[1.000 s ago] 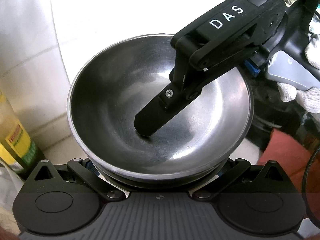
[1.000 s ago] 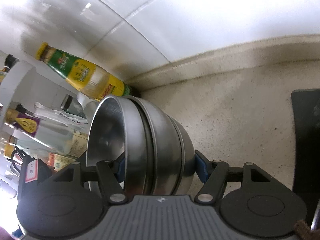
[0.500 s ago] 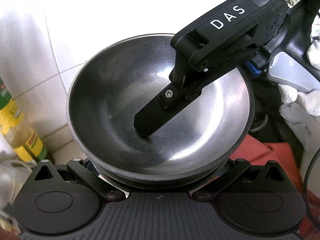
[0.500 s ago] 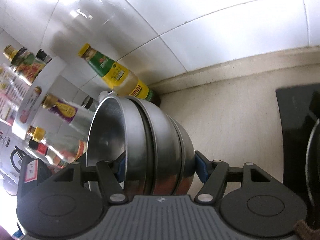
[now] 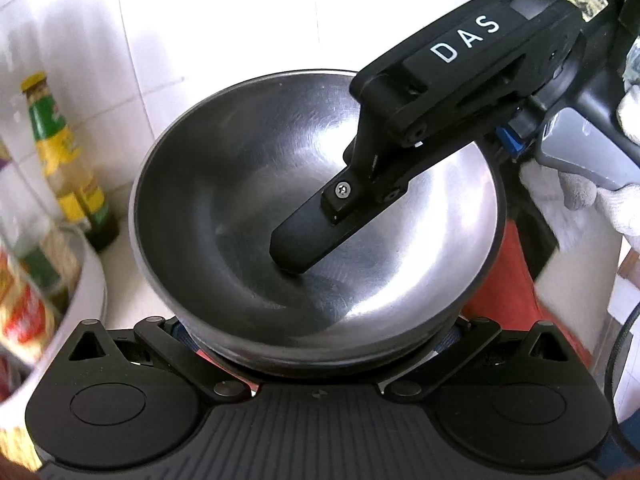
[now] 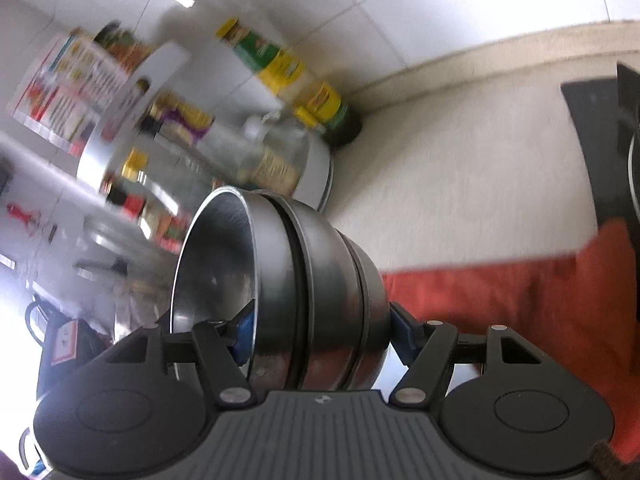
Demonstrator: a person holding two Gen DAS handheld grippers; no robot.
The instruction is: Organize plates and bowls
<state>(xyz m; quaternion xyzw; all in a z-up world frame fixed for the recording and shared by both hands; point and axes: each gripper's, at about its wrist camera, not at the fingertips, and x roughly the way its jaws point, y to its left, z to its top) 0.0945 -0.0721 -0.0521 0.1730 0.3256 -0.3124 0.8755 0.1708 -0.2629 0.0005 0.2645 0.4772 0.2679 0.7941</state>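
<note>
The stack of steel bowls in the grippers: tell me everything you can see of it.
The stack of nested stainless steel bowls looks brushed, grey and empty, with at least three rims showing. It is held off the beige counter. The right gripper clamps it through the thickness, one finger inside the top bowl, the other under the base. The left gripper holds the near rim.

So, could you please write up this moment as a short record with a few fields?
held item: stack of nested steel bowls, off the counter
right gripper: clamped across the stack, one finger inside the top bowl, the other under the bottom one
left gripper: closed on the stack's near side
counter: pale, speckled
nearby: oil bottle by the tiled wall; red cloth
blur: strong on the background
</note>
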